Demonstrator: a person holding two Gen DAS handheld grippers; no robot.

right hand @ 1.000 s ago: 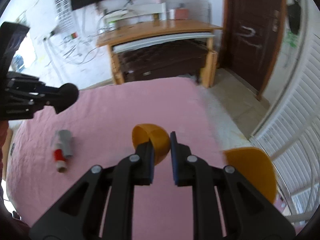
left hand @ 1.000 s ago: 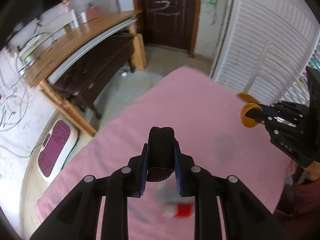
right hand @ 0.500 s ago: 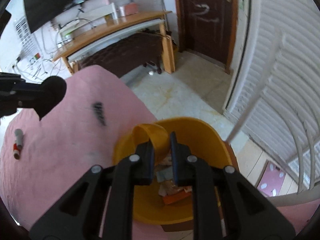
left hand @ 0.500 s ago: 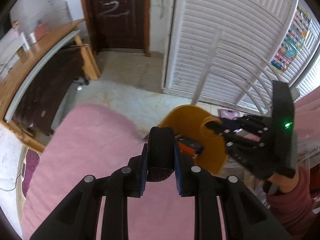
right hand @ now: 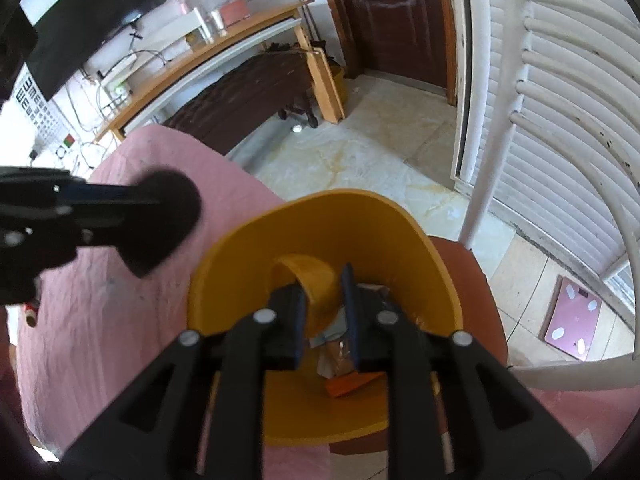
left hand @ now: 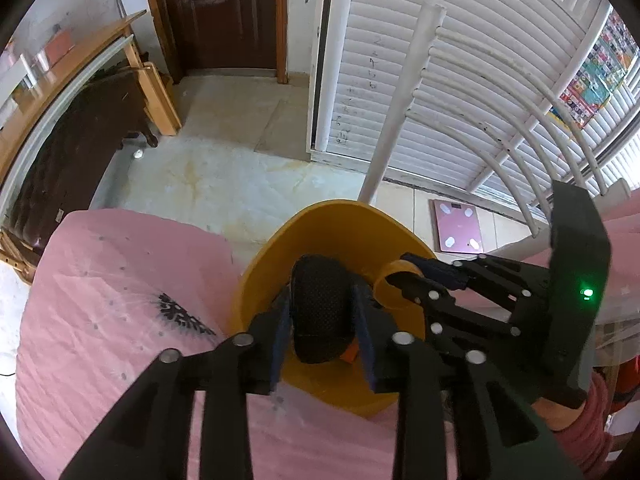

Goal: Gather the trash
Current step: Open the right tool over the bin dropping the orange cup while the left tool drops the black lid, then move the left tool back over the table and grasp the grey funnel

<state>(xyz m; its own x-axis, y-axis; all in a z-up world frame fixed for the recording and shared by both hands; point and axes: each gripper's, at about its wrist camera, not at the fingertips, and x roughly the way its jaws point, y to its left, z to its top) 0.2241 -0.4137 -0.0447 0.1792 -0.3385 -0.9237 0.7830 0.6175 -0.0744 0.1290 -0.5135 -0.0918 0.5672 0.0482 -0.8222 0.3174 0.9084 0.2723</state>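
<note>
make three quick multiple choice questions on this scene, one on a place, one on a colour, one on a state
1. The left gripper and the right gripper hang over what?
A the wooden desk
B the yellow bin
C the pink scale

2. What colour is the mesh lump between the left gripper's fingers?
A white
B green
C black

3. The bin is:
A empty
B tipped over on the floor
C holding scraps

Answers:
1 B: both views show the bin right under the fingers.
2 C: the lump is plainly black, and the left jaws have just been opening around it.
3 C: wrappers lie at the bottom, under the yellow ring between the right jaws, which have also just been opening.
</note>
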